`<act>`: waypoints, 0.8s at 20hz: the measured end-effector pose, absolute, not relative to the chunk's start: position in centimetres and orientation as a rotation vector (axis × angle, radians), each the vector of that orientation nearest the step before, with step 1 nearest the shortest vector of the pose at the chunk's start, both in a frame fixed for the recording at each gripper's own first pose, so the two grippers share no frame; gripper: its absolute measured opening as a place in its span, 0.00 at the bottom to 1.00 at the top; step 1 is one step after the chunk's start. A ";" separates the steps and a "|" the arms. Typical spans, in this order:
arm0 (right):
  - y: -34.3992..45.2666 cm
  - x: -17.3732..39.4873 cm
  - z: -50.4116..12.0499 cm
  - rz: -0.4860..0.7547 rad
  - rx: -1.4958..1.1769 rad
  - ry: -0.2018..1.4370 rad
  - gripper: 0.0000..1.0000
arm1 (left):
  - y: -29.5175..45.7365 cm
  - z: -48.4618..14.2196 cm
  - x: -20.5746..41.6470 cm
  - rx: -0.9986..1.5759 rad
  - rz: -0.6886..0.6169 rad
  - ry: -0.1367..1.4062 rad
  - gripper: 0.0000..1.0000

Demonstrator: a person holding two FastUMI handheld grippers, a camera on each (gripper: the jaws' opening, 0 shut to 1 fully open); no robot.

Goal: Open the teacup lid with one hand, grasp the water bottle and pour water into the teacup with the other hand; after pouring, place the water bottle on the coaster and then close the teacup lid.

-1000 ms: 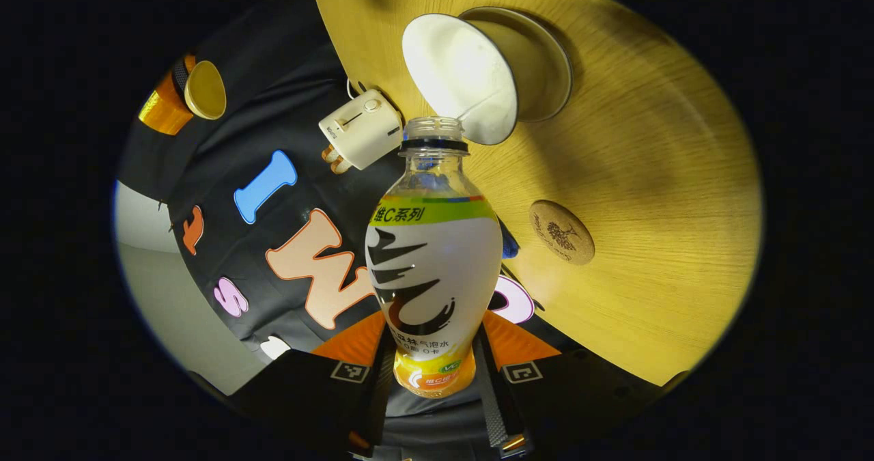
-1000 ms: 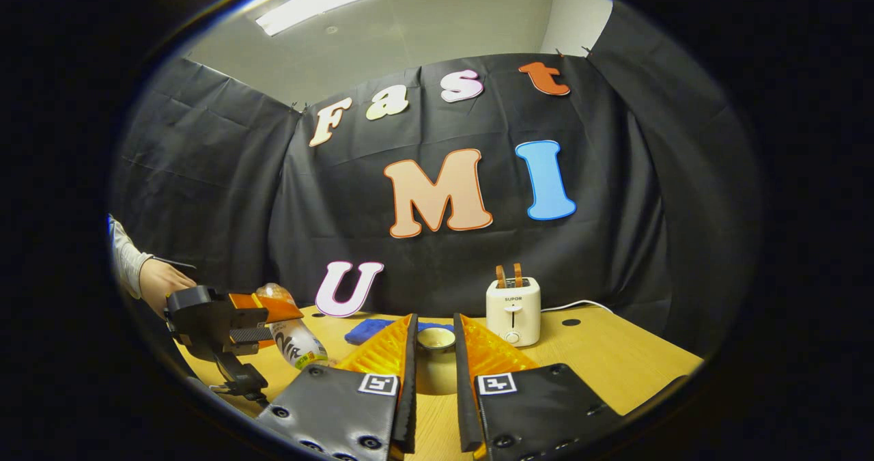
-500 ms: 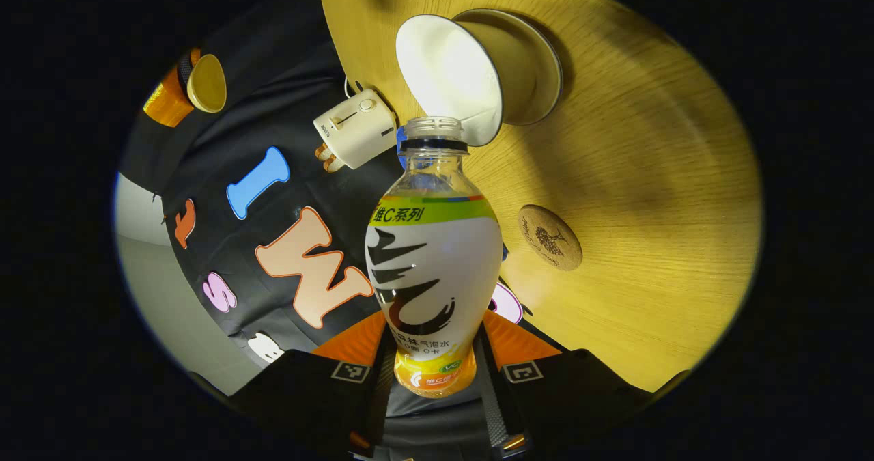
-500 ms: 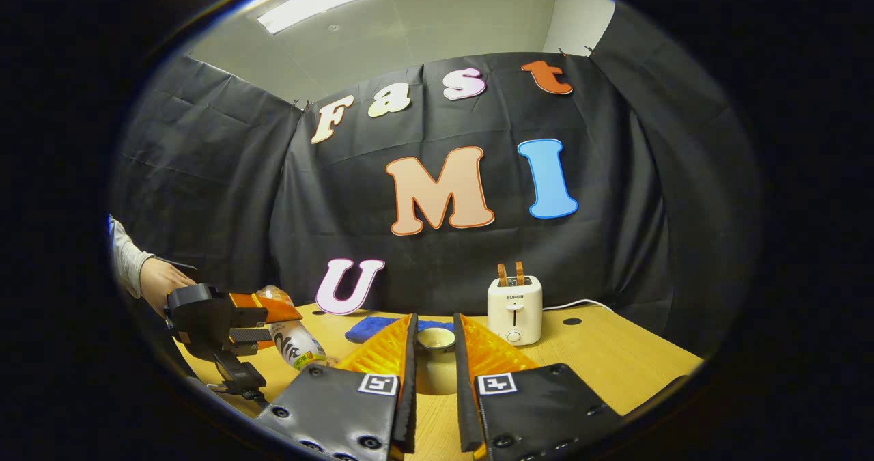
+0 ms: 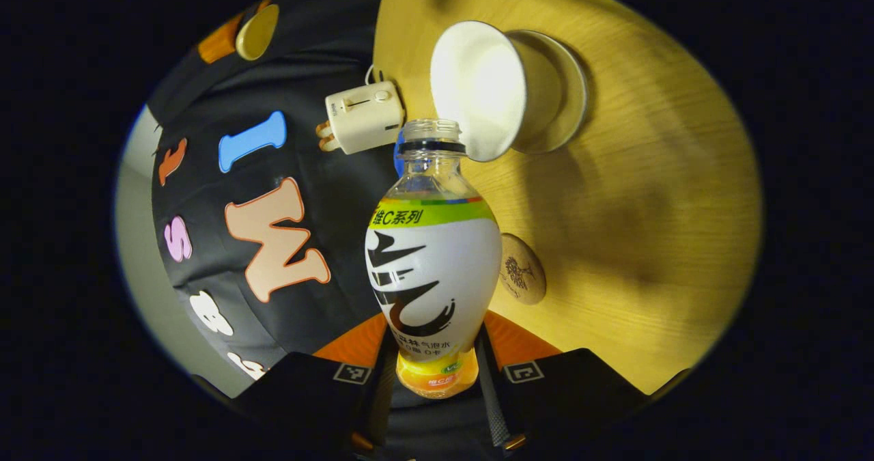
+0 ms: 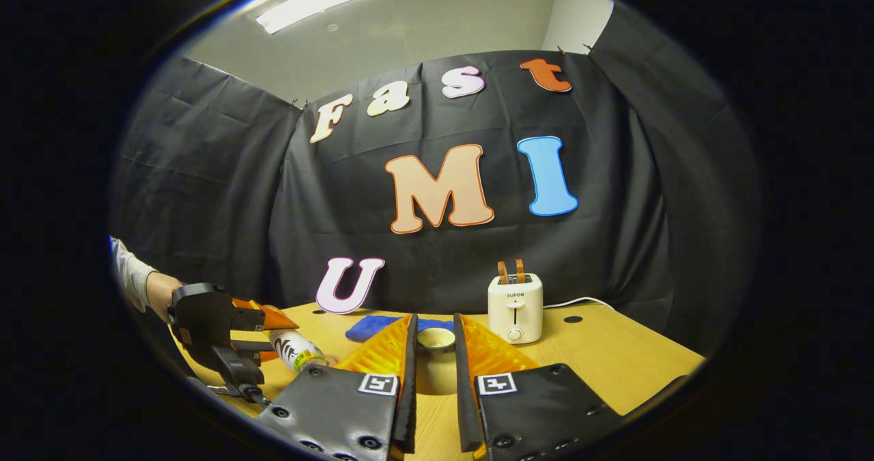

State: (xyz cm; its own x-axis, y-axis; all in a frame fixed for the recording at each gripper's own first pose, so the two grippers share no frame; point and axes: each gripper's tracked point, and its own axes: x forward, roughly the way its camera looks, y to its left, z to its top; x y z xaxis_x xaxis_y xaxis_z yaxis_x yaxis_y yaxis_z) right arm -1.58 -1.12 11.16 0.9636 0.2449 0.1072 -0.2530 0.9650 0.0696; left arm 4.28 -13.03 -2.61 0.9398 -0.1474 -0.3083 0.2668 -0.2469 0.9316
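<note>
My left gripper [image 5: 437,372] is shut on the lower body of an uncapped water bottle [image 5: 433,270]. The bottle is tipped over, its open mouth by the rim of the white teacup [image 5: 478,89], which stands on a saucer [image 5: 570,92]. A round cork coaster [image 5: 522,270] lies on the table just beside the bottle. My right gripper [image 6: 435,331] is shut on the beige teacup lid [image 6: 435,355] and holds it above the table. In the right gripper view, the left gripper [image 6: 263,334] holds the bottle [image 6: 297,350] lying almost flat at the lower left.
A white toaster [image 6: 515,307] stands at the back of the wooden table [image 6: 614,358], its cord trailing right. A blue cloth [image 6: 369,326] lies by the booth wall. A person's hand and sleeve [image 6: 147,290] hold the left gripper.
The left gripper has dropped lower and tipped the bottle flatter. The cup and coaster have shifted in its view. The right gripper and lid have stayed almost still.
</note>
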 end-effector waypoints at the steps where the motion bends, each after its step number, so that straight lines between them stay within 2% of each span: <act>1: -1.0 -1.7 11.1 0.253 0.082 -0.095 0.29 | -12.9 -3.2 4.2 1.698 -0.404 0.116 0.55; 6: -0.4 -1.4 10.5 0.263 0.076 -0.082 0.29 | -13.9 -4.5 3.5 1.372 -0.430 0.163 0.56; 10: 0.3 -1.5 10.1 0.277 0.069 -0.074 0.27 | -14.7 -5.4 3.6 1.161 -0.436 0.197 0.53; 16: 0.6 -1.4 10.0 0.284 0.056 -0.071 0.28 | -14.2 -4.7 4.5 0.803 -0.397 0.219 0.55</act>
